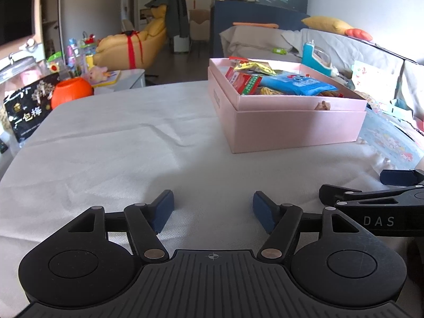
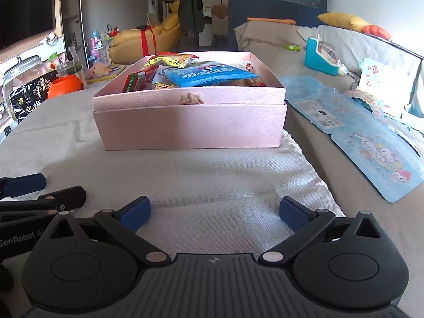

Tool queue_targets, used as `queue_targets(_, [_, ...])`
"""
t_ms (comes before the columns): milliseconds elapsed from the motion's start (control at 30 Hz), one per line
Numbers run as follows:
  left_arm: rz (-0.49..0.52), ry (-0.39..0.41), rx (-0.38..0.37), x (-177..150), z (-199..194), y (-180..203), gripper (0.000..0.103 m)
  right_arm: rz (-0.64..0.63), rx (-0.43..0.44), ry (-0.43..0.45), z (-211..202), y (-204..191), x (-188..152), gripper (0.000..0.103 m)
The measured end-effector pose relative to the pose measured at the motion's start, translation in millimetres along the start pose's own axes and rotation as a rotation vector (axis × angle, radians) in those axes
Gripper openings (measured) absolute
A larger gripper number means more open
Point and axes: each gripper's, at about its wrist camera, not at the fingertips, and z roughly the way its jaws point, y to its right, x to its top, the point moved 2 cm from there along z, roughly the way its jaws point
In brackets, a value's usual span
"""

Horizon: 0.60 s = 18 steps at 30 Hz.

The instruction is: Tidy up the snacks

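A pink box point(image 1: 291, 124) point(image 2: 190, 127) stands on the white cloth. It holds several snack packets: a blue packet point(image 1: 296, 83) point(image 2: 209, 74), a red and green packet point(image 1: 242, 80) point(image 2: 139, 79) and a yellow packet point(image 1: 254, 67) point(image 2: 169, 61). My left gripper point(image 1: 213, 209) is open and empty, low over the cloth, in front and to the left of the box. My right gripper point(image 2: 214, 212) is open and empty, in front of the box. Each gripper shows at the edge of the other's view.
The cloth-covered table point(image 1: 119, 145) stretches left of the box. A black snack bag point(image 1: 26, 111), an orange pot point(image 1: 71, 90) and a glass jar point(image 2: 23, 74) stand beyond the left edge. Blue cartoon cards point(image 2: 376, 153) and a teal toy point(image 2: 322, 55) lie on the sofa at the right.
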Motion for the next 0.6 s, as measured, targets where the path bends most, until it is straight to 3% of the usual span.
queue_targets(600, [0.002,0.0,0.002,0.8,1.3,1.2,0.072,0.0,0.0,0.0,0.3,-0.3,0.1,0.103])
